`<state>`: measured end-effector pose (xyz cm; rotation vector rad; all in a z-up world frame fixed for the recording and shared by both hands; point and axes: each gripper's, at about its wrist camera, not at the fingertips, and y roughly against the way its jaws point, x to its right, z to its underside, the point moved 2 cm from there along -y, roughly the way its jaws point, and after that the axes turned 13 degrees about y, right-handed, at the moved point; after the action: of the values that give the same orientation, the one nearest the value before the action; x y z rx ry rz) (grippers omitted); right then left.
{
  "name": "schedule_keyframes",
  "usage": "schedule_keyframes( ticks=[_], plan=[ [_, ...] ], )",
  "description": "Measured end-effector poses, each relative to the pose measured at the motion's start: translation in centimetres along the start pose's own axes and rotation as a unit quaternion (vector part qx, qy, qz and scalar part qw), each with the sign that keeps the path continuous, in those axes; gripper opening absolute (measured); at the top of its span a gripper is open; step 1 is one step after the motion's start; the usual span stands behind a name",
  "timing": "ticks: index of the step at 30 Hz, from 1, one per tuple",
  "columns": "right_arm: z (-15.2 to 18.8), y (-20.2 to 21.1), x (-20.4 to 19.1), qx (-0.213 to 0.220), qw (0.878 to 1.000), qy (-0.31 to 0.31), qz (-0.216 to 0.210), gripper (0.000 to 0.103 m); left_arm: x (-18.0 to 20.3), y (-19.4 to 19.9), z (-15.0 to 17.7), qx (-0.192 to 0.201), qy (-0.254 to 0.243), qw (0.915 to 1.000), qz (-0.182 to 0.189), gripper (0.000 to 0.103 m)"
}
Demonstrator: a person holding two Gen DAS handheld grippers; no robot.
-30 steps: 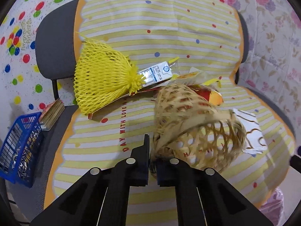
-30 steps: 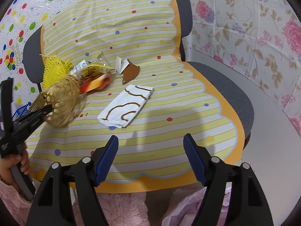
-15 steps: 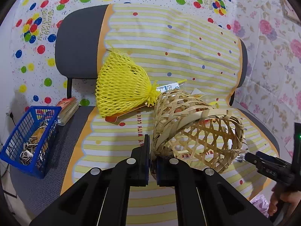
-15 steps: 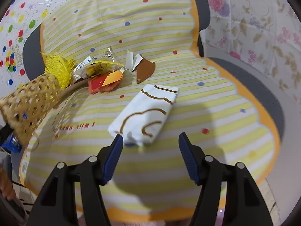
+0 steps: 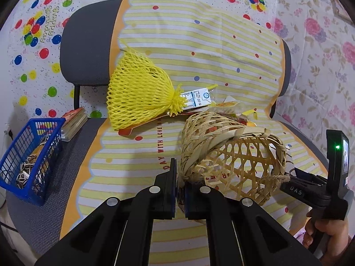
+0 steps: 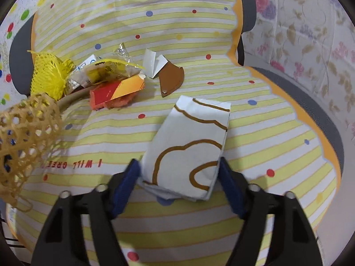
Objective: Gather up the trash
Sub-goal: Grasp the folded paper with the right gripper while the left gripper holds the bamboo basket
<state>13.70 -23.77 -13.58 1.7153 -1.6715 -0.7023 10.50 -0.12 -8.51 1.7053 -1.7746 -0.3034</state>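
Observation:
My left gripper [image 5: 180, 185] is shut on the rim of a woven bamboo basket [image 5: 230, 155], held tilted above the striped cloth; the basket also shows at the left of the right wrist view [image 6: 24, 130]. My right gripper [image 6: 179, 173] is open, its blue pads on either side of the near end of a white wrapper with brown lines [image 6: 190, 146]. Farther back lie a yellow foam net [image 5: 139, 95], a red and orange packet [image 6: 115, 90], a yellow-clear wrapper [image 6: 106, 71], a brown scrap [image 6: 172, 78] and a white torn piece [image 6: 154, 63].
A yellow striped cloth [image 6: 199, 221] covers a grey seat. A blue wire basket [image 5: 26, 155] with scraps and a stack of cards [image 5: 73, 124] sit at the seat's left. The right gripper's body [image 5: 321, 184] shows at the left view's right edge.
My right gripper has moved forward and down onto the white wrapper, which now lies between its pads. My left gripper with the basket has drawn back a little.

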Motion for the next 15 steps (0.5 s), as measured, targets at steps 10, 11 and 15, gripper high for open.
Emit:
schedule_keyframes(
  ticks=[10,11,15],
  plan=[
    [1.5,4.6,2.2,0.034,0.999,0.007,-0.026,0.009,0.7,1.5,1.0,-0.013,-0.004,0.9997,0.02,0.006],
    [1.4,5.6,2.3,0.042,0.999,0.012,-0.026,0.009,1.1,2.0,1.0,-0.01,-0.006,0.9995,0.03,0.006],
    [2.0,10.5,2.9,0.064,0.997,0.03,-0.024,0.009,3.6,4.0,1.3,-0.003,-0.02,0.9975,0.068,0.006]
  ],
)
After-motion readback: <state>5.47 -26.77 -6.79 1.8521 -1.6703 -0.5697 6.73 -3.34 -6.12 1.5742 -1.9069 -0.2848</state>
